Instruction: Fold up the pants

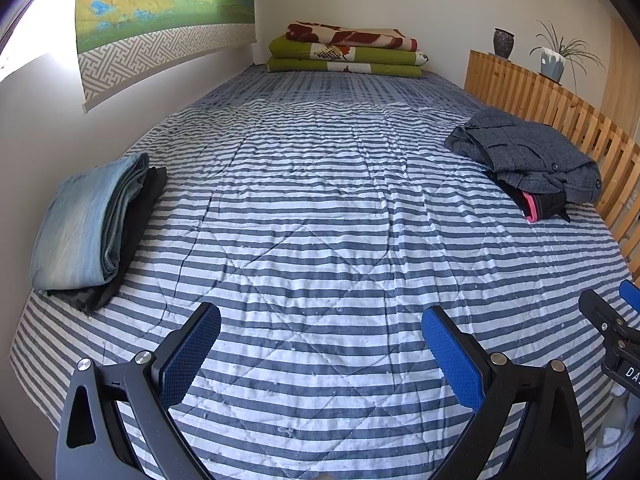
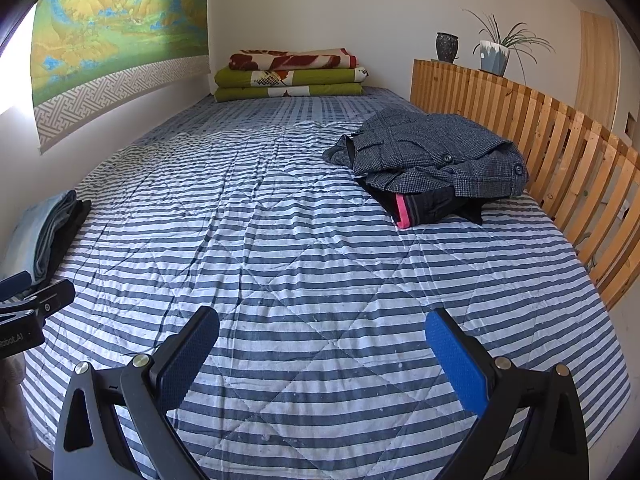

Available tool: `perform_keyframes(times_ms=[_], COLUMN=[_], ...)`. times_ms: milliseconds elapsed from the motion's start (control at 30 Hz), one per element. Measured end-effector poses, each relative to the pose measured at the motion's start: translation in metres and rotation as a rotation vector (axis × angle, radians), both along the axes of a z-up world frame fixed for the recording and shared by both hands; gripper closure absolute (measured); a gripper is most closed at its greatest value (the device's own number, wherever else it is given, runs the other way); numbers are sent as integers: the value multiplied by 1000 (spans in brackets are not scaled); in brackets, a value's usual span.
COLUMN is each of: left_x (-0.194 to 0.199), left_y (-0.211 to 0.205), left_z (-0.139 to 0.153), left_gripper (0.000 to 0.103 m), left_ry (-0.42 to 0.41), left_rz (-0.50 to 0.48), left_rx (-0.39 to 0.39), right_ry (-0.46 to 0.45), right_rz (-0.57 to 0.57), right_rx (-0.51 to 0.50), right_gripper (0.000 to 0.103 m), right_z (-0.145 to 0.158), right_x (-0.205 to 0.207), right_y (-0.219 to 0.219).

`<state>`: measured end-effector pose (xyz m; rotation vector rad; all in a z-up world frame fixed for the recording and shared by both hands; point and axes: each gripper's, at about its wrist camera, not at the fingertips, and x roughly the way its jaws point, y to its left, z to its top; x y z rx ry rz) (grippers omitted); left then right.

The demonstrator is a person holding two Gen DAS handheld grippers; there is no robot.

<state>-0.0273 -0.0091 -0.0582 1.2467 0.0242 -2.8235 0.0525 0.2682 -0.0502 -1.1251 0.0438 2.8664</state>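
Both the left gripper (image 1: 320, 344) and right gripper (image 2: 322, 346) hang wide apart over the striped quilt (image 1: 320, 220); folded jeans (image 1: 84, 224) lie left; a grey rumpled pile (image 2: 432, 160) lies right.

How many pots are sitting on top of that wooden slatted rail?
2. A dark pot stands at the rail's far end, and a pale blue-and-white pot holding a spindly green plant sits just beside it. None seem hidden.

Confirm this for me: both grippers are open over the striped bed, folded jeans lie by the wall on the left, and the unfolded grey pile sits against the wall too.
One thing is wrong: the grey pile lies on the right by the wooden slatted rail, not the wall, as the right wrist view shows. The rest holds.
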Motion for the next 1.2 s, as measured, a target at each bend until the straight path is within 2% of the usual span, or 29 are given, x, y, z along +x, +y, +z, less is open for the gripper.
perform_keyframes(times_ms=[367, 500, 600, 700, 900, 1033, 1200], left_x=[-11, -17, -24, -30, -45, -51, -62], left_y=[3, 4, 2, 0, -10, -21, -32], left_z=[-1, -1, -1, -1, -4, -4, -11], left_gripper=[1, 1, 1, 1, 1, 1, 1], left_ry=[-3, -3, -4, -1, -5, -1, -11], left_rz=[-9, -14, -7, 0, 14, 34, 54], left_rx=[8, 20, 36, 40, 47, 52, 67], right_ry=[-35, -40, -18, -28, -50, -83, -145], right_rz=[36, 69, 70, 70, 74, 38, -12], right_rx=[4, -23, -4, -18, 36, 86, 21], right_gripper=[2, 2, 5, 15, 27, 42, 42], right_z=[-6, -4, -1, 1, 5, 3, -3], right_x=[-7, -12, -18, -31, -80, -129, -186], right_y=[0, 1, 4, 12, 30, 52, 88])
